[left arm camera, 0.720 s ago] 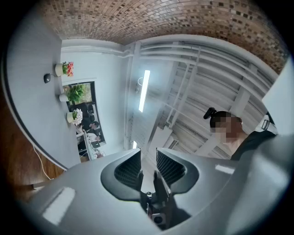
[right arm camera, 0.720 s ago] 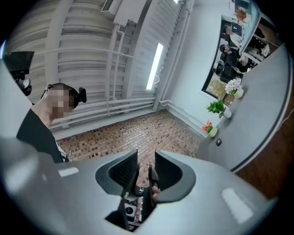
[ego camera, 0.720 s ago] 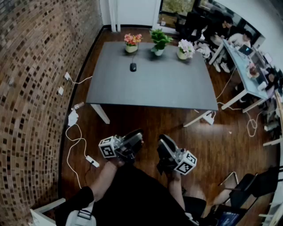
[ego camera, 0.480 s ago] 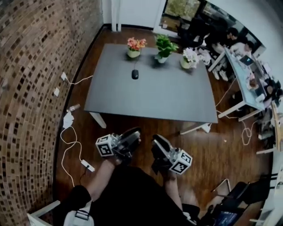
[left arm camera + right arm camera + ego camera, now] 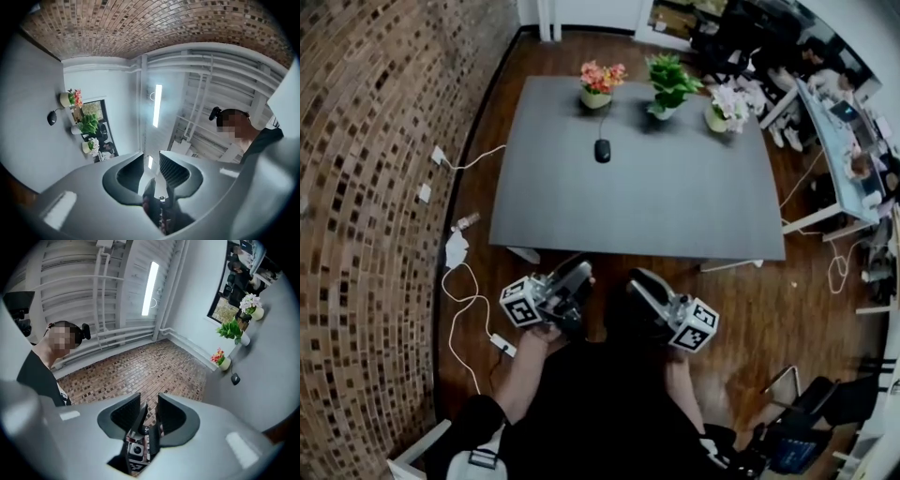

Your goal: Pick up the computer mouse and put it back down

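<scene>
Holding nothing, left gripper (image 5: 577, 275) and right gripper (image 5: 641, 282) jaws are closed; three plants (image 5: 669, 82) stand behind the mouse (image 5: 602, 150).

Small black computer mouse (image 5: 602, 150) is sitting flat on the grey table (image 5: 656, 211), toward the far side and a bit left of centre, near the pink flower pot (image 5: 600, 84), its cord trailing toward the far edge.

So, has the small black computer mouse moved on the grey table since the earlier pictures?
No. The small black computer mouse lies just in front of the pot of pink flowers, as before.
</scene>
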Demonstrator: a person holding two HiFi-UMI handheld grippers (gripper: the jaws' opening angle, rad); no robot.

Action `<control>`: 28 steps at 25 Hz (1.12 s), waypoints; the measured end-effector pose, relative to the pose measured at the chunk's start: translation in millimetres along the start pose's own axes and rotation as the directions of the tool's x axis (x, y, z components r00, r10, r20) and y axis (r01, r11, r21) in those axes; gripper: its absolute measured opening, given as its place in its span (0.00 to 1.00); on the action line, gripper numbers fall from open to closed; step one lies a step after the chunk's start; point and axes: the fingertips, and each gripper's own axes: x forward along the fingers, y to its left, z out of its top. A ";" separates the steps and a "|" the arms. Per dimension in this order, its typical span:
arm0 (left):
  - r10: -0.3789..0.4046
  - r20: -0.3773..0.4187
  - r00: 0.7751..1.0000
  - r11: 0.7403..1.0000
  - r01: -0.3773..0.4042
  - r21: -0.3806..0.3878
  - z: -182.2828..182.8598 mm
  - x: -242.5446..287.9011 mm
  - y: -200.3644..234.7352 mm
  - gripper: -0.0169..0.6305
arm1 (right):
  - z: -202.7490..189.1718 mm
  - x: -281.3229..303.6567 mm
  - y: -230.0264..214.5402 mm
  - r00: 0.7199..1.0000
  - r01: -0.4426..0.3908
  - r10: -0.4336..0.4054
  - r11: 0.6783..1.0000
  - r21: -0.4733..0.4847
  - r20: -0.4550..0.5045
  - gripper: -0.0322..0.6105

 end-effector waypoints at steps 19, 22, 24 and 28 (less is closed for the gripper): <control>0.300 -0.026 0.954 0.935 -0.288 0.207 46.1 146.3 165.8 0.19 | 171.5 43.1 -205.1 0.989 -0.145 0.143 0.985 0.094 0.033 0.20; 0.400 -0.065 0.914 0.887 -0.368 0.277 39.1 153.3 191.5 0.19 | 185.5 35.2 -238.7 0.989 -0.144 0.139 0.982 0.121 0.047 0.20; 0.478 -0.070 0.876 0.840 -0.432 0.329 39.4 150.3 211.9 0.19 | 192.0 31.3 -259.3 0.992 -0.124 0.118 0.982 0.139 0.054 0.20; 0.659 -0.039 0.751 0.662 -0.554 0.505 59.2 137.0 266.7 0.28 | 194.3 29.1 -283.6 0.995 -0.096 0.090 0.983 0.157 0.042 0.20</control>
